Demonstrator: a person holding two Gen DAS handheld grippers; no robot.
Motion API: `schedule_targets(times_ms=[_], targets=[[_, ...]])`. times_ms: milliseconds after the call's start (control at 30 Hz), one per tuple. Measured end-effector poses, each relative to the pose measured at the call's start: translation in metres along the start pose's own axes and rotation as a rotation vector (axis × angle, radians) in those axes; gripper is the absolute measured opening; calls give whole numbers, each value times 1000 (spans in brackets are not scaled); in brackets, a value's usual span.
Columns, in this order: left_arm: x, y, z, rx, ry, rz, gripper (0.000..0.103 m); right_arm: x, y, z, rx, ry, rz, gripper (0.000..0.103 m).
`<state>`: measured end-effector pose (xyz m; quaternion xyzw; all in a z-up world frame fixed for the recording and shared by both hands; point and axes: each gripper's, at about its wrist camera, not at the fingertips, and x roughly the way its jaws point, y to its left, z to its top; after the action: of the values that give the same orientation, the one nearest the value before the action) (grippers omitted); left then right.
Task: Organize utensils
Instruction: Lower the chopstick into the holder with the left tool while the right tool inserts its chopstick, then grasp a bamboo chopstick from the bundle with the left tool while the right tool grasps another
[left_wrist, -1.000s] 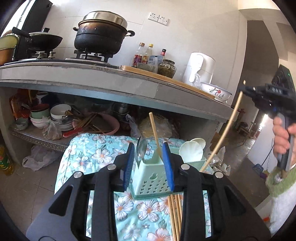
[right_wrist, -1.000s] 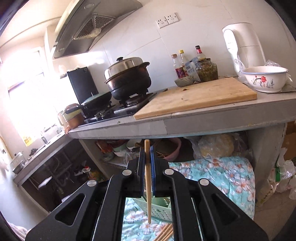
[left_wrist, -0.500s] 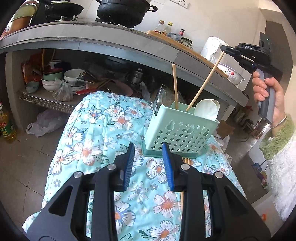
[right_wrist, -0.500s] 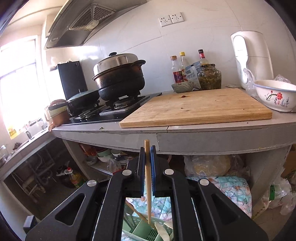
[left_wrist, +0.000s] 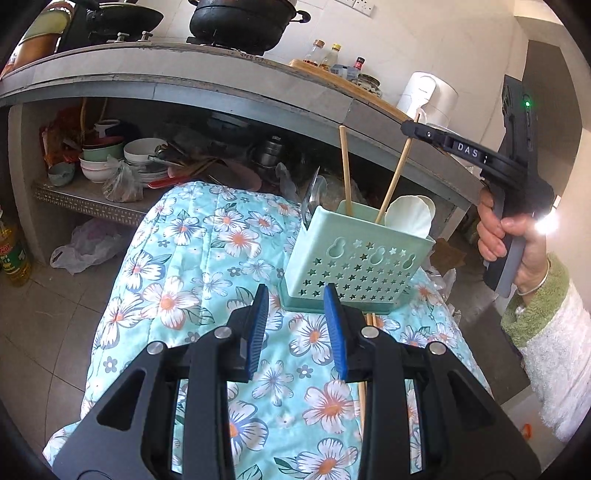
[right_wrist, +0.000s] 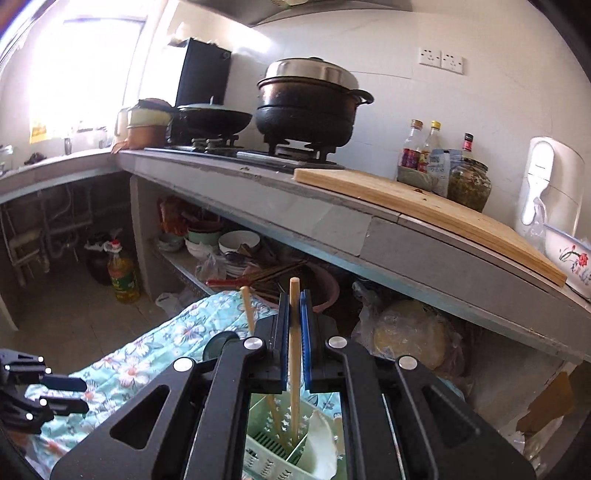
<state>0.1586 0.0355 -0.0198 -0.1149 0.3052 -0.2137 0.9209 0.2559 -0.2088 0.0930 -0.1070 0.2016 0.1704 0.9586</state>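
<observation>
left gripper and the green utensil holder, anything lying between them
Only bare floral cloth lies between the left gripper and the green utensil holder, in the left wrist view.

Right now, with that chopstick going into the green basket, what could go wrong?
1. The right gripper pinches the chopstick near its top while it leans into the green basket; letting go may make it tip against the white spoon.
2. The basket stands on a soft flowery cloth near its edge, and nothing holds it, as the left gripper is open in front; a sideways push might topple it.
</observation>
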Motion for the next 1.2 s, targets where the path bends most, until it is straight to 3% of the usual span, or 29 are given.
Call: schedule_targets(times_ms=[167, 233, 267, 300, 367, 500, 700, 900, 1200], targets=[[2, -2, -1, 3, 7, -8, 29, 1, 21, -19, -49, 62, 57, 7], [3, -3, -1, 4, 10, -14, 29, 0, 22, -23, -38, 83, 84, 11], [3, -4, -1, 4, 12, -15, 29, -1, 22, -25, -22, 93, 99, 18], [4, -4, -2, 4, 15, -18, 29, -3, 20, -26, -2, 96, 106, 27], [5, -5, -3, 5, 20, -22, 29, -9, 14, -29, 45, 90, 126, 35], [8, -6, -5, 5, 32, -33, 29, -29, 2, -36, 144, 66, 161, 41], [15, -10, -8, 16, 58, -62, 29, -69, -26, -62, 389, 36, 264, 44], [27, -18, -15, 43, 129, -128, 29, -82, -36, -124, 632, 155, 329, 44], [73, -33, -43, 15, 383, -301, 29, -70, -24, -238, 939, 381, 350, 44]])
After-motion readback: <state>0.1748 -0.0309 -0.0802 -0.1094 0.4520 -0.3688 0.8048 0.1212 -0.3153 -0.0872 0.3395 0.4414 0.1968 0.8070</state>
